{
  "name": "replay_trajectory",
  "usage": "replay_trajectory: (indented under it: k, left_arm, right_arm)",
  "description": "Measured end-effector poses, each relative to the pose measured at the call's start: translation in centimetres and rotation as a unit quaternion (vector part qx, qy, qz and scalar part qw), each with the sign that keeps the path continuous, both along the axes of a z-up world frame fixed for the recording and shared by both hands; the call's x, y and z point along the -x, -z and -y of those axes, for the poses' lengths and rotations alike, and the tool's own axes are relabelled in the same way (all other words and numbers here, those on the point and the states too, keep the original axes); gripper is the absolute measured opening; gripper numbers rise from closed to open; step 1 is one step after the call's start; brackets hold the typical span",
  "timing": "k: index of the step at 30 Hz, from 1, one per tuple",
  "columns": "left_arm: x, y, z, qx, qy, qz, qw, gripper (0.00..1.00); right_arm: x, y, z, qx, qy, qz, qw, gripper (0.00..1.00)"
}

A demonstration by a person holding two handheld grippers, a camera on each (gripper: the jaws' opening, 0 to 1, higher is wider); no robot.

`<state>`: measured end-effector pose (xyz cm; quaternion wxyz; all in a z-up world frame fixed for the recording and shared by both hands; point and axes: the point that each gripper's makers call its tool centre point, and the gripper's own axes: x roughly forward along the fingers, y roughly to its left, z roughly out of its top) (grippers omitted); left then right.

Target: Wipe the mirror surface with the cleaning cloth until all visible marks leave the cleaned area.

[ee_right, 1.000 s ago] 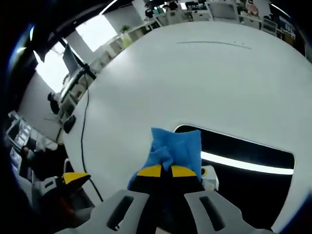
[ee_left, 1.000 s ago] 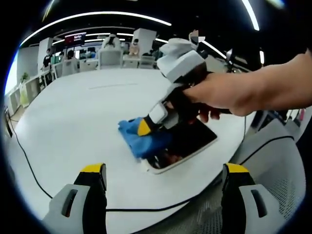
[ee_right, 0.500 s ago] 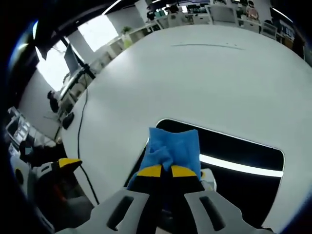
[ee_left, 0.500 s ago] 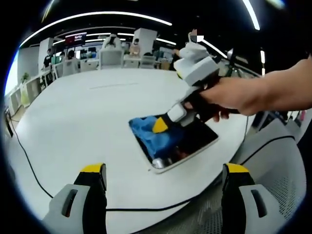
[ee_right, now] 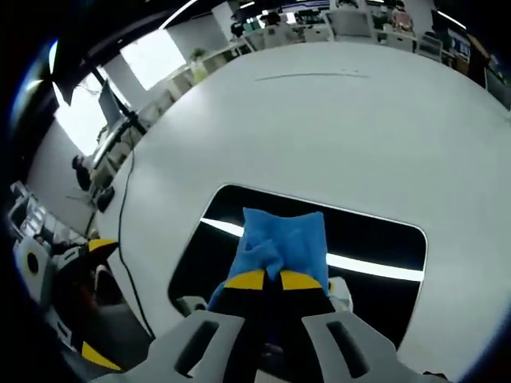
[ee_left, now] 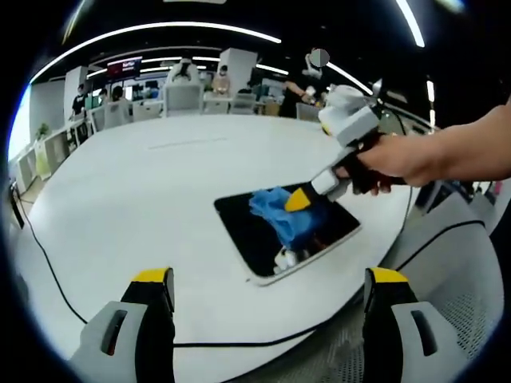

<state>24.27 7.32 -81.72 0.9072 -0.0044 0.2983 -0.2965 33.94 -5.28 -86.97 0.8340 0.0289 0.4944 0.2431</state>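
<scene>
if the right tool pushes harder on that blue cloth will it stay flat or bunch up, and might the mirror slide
The blue cloth looks soft and floppy: it is already crumpled where the right tool pinches it, so it would probably bunch further. The mirror looks flat, rigid and thin, lying loose on the smooth white table, so a harder sideways push might slide it.

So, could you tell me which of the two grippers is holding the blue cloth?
The right gripper: its yellow-tipped jaws are shut on the blue cloth over the mirror. The left gripper is open, holding nothing.
</scene>
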Motion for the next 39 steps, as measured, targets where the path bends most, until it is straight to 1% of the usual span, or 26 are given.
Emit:
replay_trajectory:
  k: [8, 12, 19, 22, 24, 26, 32, 34, 36, 39]
  left_arm:
    - [0.0, 0.0, 0.1, 0.002, -0.001, -0.002, 1.0, 0.99]
    - [0.0, 0.0, 0.2, 0.004, 0.002, -0.002, 1.0, 0.99]
    - [-0.1, -0.6, 0.6, 0.012, 0.009, 0.011, 0.9998, 0.99]
    - [0.0, -0.6, 0.7, 0.014, 0.01, 0.009, 0.9998, 0.99]
    - [0.1, -1.0, 1.0, 0.021, 0.014, 0.015, 0.9996, 0.99]
    - [0.1, -0.9, 1.0, 0.012, 0.021, 0.02, 0.9995, 0.99]
    - [0.0, -1.0, 1.0, 0.021, 0.018, 0.013, 0.9995, 0.99]
    - [0.0, -1.9, 1.2, 0.027, 0.032, 0.027, 0.9988, 0.99]
    - [-0.6, -2.2, 0.4, 0.028, 0.027, 0.025, 0.9989, 0.99]
    - [-1.4, -2.8, -0.6, 0.045, 0.006, 0.022, 0.9987, 0.99]
  right_arm:
    - [0.1, 0.0, 2.4, 0.012, 0.004, 0.002, 0.9999, 0.0]
    - [0.2, 0.0, 4.2, 0.018, 0.01, -0.002, 0.9998, 0.0]
    - [0.4, 0.1, 6.7, 0.024, 0.027, -0.01, 0.9993, 0.0]
    - [0.5, 0.1, 7.5, 0.028, 0.033, -0.012, 0.999, 0.0]
    - [0.5, 0.0, 7.9, 0.035, 0.034, -0.012, 0.9988, 0.0]
    - [0.7, 0.0, 8.5, 0.04, 0.033, -0.009, 0.9986, 0.0]
    - [0.8, 0.0, 9.5, 0.041, 0.045, -0.013, 0.998, 0.0]
    - [0.8, 0.0, 9.7, 0.041, 0.048, -0.015, 0.9979, 0.0]
    - [0.8, 0.0, 9.8, 0.041, 0.048, -0.016, 0.9979, 0.0]
    - [0.8, 0.0, 9.9, 0.043, 0.048, -0.019, 0.9977, 0.0]
